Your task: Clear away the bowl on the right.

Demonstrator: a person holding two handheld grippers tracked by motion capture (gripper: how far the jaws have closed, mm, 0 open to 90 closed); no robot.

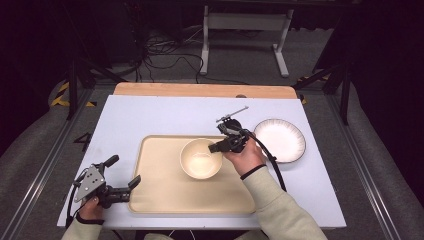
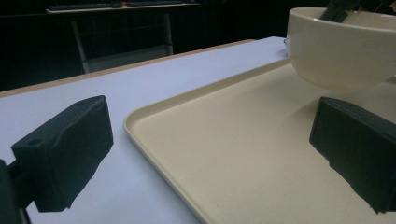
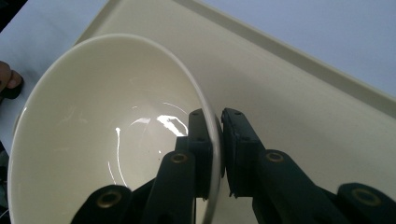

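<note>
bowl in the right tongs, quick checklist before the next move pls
1. Grip: right tongs pinch the rim of the glossy cream ceramic bowl, one jaw inside, one outside: ok.
2. Bowl contents: nothing in it: ok.
3. Bowl over the beige plastic tray: ok.
4. Bowl touching the tray or lifted: cannot tell.
5. Left tongs open at the tray's left edge, apart from the bowl: ok.
6. White dark-rimmed plate right of the tray, untouched: ok.

A white tabletop [image 1: 150,115] with a bare wooden strip along its far edge carries a cream tray [image 1: 165,190] near the front edge. Just right of the tray, a white plate [image 1: 280,140] with a dark rim lies directly on the tabletop.
</note>
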